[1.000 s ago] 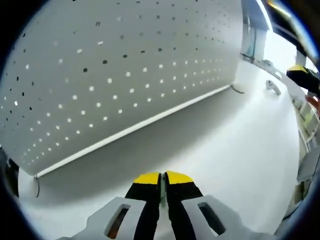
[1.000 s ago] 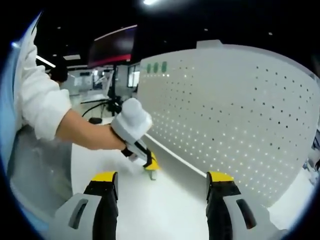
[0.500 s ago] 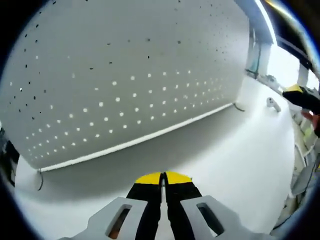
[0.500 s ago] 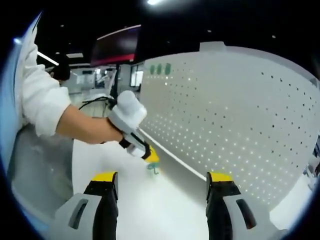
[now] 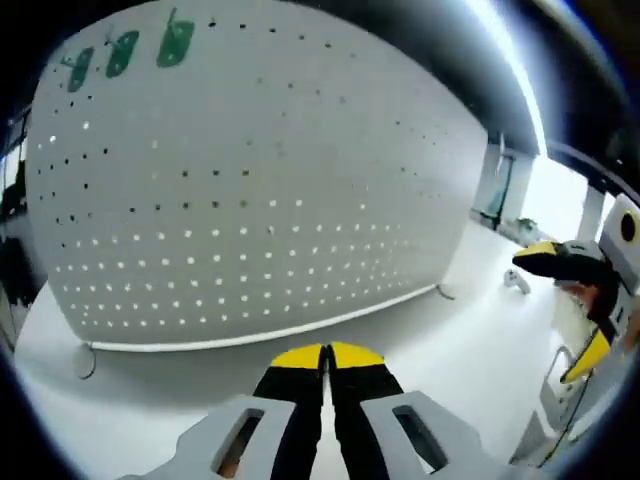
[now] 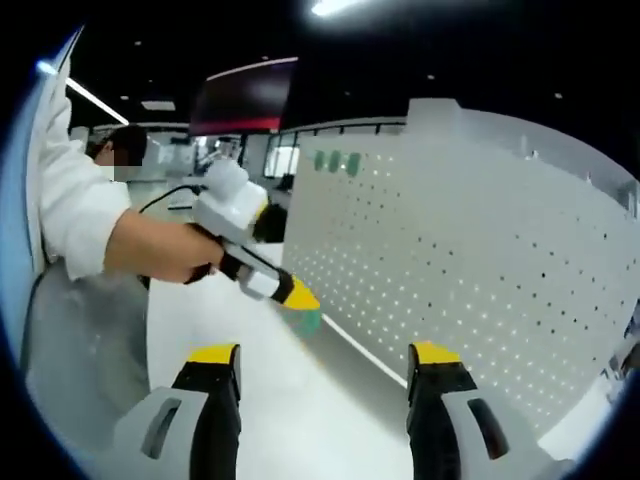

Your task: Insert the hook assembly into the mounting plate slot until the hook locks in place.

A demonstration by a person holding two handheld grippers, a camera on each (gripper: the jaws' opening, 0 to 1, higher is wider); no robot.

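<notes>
A big white pegboard (image 5: 250,190) stands upright on the white desk (image 5: 470,350), its long bottom edge running across the left gripper view and its face dotted with rows of small holes, with three green hooks (image 5: 120,50) already hanging near its top corner. From the right gripper view the same board (image 6: 470,260) spreads to the right and ahead. The left hand-held gripper (image 6: 300,305) is the nearer one to the board: its jaws are pressed together on a small green hook piece (image 6: 308,320), pointed forward at the board's lower face but not touching it, so the hook has to travel straight ahead and likely upward to reach a hole. The right hand-held gripper (image 6: 325,375) hangs back with jaws spread wide and nothing between them.
</notes>
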